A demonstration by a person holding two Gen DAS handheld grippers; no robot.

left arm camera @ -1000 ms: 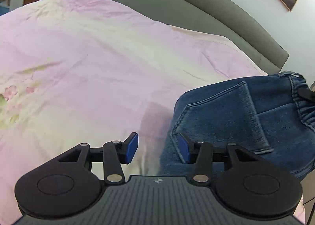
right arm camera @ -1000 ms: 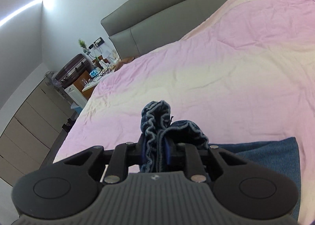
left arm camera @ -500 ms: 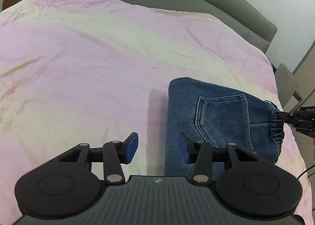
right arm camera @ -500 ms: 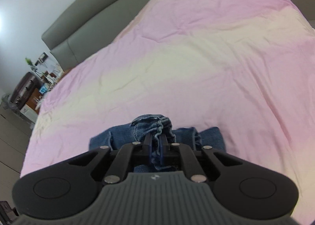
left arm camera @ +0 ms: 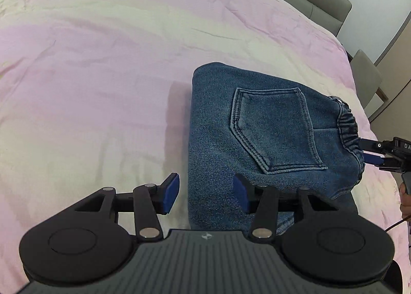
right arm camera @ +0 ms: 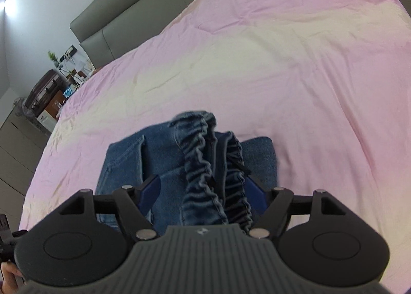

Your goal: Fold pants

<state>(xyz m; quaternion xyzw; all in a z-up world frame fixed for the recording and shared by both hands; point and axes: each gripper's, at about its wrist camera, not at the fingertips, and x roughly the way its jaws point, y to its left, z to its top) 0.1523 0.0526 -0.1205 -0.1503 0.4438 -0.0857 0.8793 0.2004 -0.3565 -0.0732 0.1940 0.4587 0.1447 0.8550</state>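
One bed [left arm camera: 102, 67] is lying under a pink and cream cover, backed by one grey headboard [right arm camera: 123, 8]. One pair of blue denim pants [left arm camera: 257, 139] is resting folded on the cover, showing one stitched back pocket [left arm camera: 272, 129] and a gathered elastic waistband [right arm camera: 210, 165]. Two tools are working here: the left hand-held gripper [left arm camera: 205, 192] is hovering spread wide at the pants' near edge, gripping nothing, while the right hand-held gripper [right arm camera: 201, 191] is sitting parted around the bunched waistband.
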